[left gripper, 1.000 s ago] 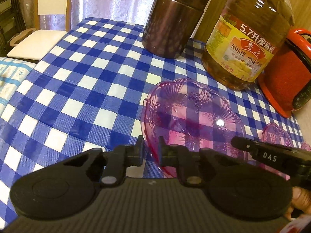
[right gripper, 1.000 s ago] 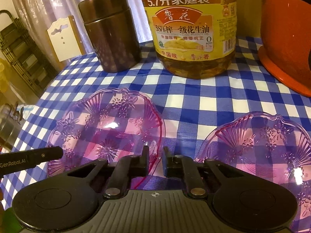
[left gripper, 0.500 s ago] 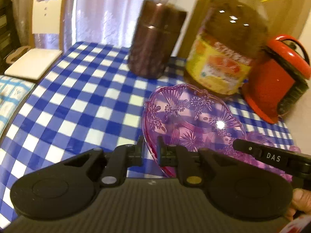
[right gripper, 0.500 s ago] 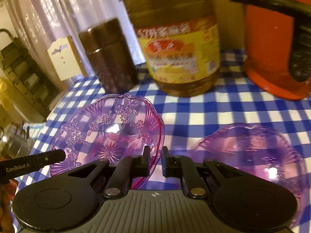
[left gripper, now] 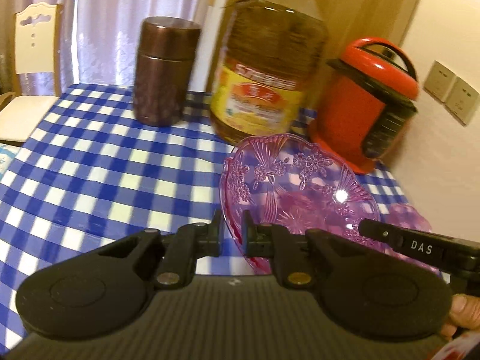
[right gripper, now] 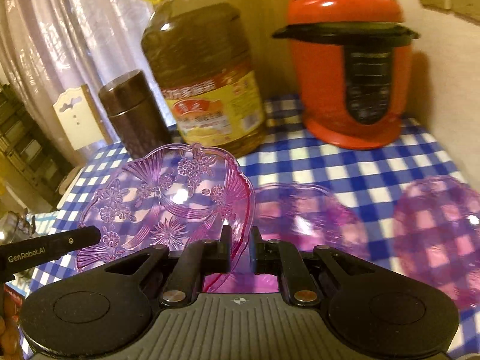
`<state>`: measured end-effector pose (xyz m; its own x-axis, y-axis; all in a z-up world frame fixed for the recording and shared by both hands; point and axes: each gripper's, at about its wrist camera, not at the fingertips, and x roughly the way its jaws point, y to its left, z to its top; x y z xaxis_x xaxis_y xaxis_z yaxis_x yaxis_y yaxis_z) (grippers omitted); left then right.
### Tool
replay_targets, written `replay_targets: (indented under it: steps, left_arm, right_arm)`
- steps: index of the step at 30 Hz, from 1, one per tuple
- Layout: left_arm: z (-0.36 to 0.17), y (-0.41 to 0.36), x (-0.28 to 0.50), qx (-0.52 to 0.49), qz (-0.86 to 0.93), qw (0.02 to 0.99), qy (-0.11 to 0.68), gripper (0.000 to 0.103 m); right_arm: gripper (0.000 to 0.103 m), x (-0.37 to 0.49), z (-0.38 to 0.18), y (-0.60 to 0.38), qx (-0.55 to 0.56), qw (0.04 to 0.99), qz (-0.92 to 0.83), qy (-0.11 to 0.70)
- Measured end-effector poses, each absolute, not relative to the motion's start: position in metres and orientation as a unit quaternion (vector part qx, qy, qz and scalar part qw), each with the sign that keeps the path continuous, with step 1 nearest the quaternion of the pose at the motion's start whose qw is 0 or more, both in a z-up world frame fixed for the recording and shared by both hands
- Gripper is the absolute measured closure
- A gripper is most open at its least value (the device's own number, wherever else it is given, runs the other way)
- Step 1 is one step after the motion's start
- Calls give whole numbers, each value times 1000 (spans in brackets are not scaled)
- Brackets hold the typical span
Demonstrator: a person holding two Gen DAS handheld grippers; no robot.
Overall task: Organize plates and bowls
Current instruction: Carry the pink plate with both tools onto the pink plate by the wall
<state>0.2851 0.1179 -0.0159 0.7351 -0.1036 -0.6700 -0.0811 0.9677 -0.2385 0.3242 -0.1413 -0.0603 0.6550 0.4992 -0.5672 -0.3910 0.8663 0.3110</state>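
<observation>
A clear pink plastic bowl with a flower pattern point(left gripper: 297, 189) is held up above the blue-and-white checked table point(left gripper: 90, 162). My left gripper point(left gripper: 231, 234) is shut on its left rim. My right gripper point(right gripper: 239, 247) is shut on its right rim; the bowl also shows in the right wrist view point(right gripper: 168, 204). Two more pink bowls lie on the table to the right, one near point(right gripper: 303, 213) and one further right point(right gripper: 441, 234). The near one shows in the left wrist view point(left gripper: 405, 219) behind the held bowl.
A brown metal canister point(left gripper: 165, 72), a large cooking oil bottle point(left gripper: 267, 69) and a red electric pressure cooker point(left gripper: 369, 102) stand along the table's back edge. A wall point(left gripper: 435, 150) closes the right side. A white chair point(left gripper: 27, 60) stands beyond the left corner.
Both grippers have lifted the held bowl off the table and raised it. The view now takes in the tops of the bottle and cooker, and a third bowl has come into sight.
</observation>
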Motion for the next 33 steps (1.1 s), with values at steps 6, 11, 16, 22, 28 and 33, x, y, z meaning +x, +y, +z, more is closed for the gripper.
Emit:
replay_targets:
  steps: [6,11,16,22,28,33]
  left_arm:
    - [-9,72,276,-112,-40,922,367,93]
    - [-7,27,276,-96,-79,920,373,93]
    - [-9,-19,281,-75,-116,915,379,93]
    - [-16,-61,293,-57,-149,908,387,93]
    - [-24,-93,314,-28,-170,905,389,93]
    - [-34,-115,333,-16,-180,900,397,93]
  right_arm:
    - [92,303,-56,-191,95,914,216,331]
    - [92,288,-55,-236,103,921,178,330]
    - [92,280,-60,-280,119,927,136,330]
    - [92,277,-66,-322,136,931,93,326]
    - [92,280,-76,-346,148,933,61,323]
    - [92,291,-85,-359,157,932,42,324]
